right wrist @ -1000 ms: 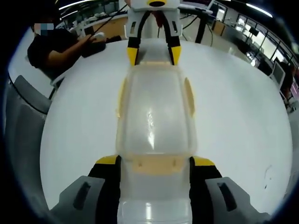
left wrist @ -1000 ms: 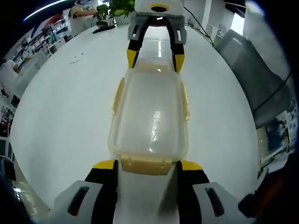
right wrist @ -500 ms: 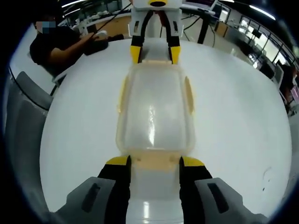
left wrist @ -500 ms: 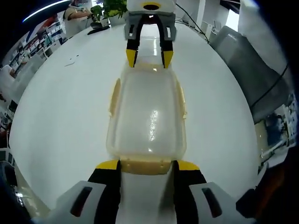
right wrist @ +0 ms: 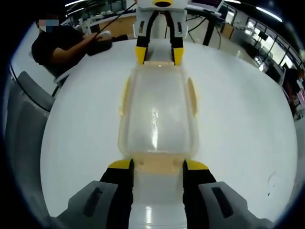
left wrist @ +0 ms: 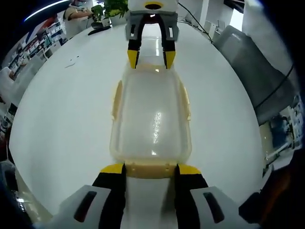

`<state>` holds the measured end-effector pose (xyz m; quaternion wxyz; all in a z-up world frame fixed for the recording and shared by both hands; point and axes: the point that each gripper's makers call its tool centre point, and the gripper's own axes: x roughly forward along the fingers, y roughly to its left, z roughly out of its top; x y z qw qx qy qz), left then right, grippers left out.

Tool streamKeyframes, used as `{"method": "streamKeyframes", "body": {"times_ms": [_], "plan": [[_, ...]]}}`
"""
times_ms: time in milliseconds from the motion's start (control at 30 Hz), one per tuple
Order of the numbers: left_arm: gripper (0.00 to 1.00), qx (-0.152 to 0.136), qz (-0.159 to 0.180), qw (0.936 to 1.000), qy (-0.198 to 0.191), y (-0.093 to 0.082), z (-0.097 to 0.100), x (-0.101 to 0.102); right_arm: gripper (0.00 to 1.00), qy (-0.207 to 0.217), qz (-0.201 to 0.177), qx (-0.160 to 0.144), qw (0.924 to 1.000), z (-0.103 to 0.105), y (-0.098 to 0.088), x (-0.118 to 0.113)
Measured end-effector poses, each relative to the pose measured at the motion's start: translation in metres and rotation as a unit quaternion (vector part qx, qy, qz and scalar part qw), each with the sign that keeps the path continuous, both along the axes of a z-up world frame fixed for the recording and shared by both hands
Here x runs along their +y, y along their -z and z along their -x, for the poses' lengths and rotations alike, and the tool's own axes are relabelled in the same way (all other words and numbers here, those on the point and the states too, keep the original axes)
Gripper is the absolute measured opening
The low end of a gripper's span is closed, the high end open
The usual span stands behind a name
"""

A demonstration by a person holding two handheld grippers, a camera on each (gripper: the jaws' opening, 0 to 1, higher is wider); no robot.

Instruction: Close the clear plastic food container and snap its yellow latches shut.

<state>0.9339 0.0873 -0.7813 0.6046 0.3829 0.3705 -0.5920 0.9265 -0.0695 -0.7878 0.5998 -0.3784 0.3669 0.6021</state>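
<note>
Both pairs of jaws have drawn closer together than they were a second ago, when each stood wider than the latch at its end; now each pair brackets that latch closely.

On the left of the left gripper view, the white table (left wrist: 57, 119) is glossy and round-edged, with window light streaking across it. At the middle lies the clear plastic food container (left wrist: 151, 119), a rounded rectangle of cloudy, translucent plastic with its lid on and a bright glint on the top. Pale yellow latches sit on its rim: one down each long side (left wrist: 116, 99), one at each short end. The left gripper (left wrist: 148, 168), black with yellow tips, stands with its jaws at a narrow gap on either side of the near end latch (left wrist: 149, 169), touching or nearly touching its corners; a firm grip cannot be told. At the far end the right gripper (left wrist: 147, 56) does the same around the far latch. To the right stands a grey chair (left wrist: 259, 76).

In the right gripper view a grey chair back (right wrist: 24, 124) curves at left, with a seated person in a dark top (right wrist: 57, 45) beyond. The container (right wrist: 157, 114) lies lengthwise at centre, with the right gripper (right wrist: 157, 164) narrowly flanking the near latch (right wrist: 157, 164) and the left gripper (right wrist: 158, 53) at the far end.
</note>
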Motion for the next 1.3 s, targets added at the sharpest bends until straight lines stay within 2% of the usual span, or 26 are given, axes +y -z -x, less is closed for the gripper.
{"method": "streamKeyframes", "body": {"times_ms": [600,700,833,1300], "plan": [[0.32,-0.001,-0.031,0.9995,-0.002,-0.001,0.001,-0.002,0.35,0.001,0.01,0.0,0.9999,-0.002,0.0,-0.001],[0.32,0.006,-0.038,0.9992,-0.005,-0.003,0.004,-0.001,0.35,0.0,0.019,0.0,0.9998,0.0,0.0,-0.001],[0.32,0.004,-0.046,0.9989,-0.001,-0.013,0.009,-0.001,0.35,-0.01,0.025,-0.004,0.9996,0.006,-0.008,-0.001],[0.32,-0.007,-0.048,0.9988,-0.007,-0.061,0.021,-0.001,0.35,-0.03,0.015,0.003,0.9995,0.017,-0.056,-0.002]]}}
